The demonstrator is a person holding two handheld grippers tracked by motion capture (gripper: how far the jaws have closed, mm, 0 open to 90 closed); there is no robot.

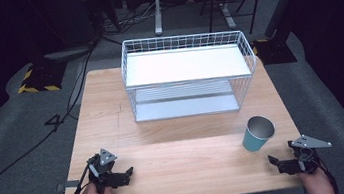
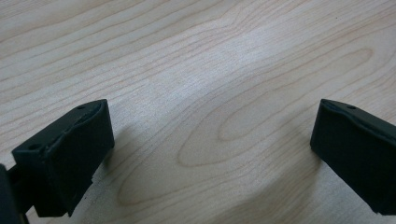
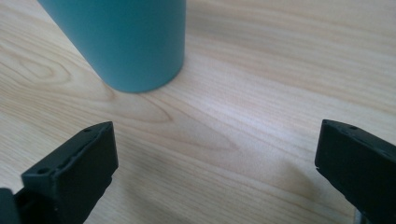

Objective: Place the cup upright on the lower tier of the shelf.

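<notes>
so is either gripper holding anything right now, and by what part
Nothing is held. The left gripper and right gripper both stand open over bare wooden table; the teal tapered cup stands untouched ahead of the right one.

Each black gripper, left gripper (image 1: pixel 128 172) and right gripper (image 1: pixel 272 159), carried a grey three-cornered plate, blocky screw-holed jaws and a black cable.

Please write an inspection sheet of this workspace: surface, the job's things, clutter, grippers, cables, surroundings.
Surface: light wooden table, bare grain between things.
Job's things: teal tapered cup upright near the right front; white two-tier wire shelf rack at the back.
Clutter: nothing seen.
Grippers: left gripper open, empty; right gripper open, empty, apart from the cup.
Cables: black cables on the floor at left.
Surroundings: grey carpet, dark stands, desk legs behind.
</notes>
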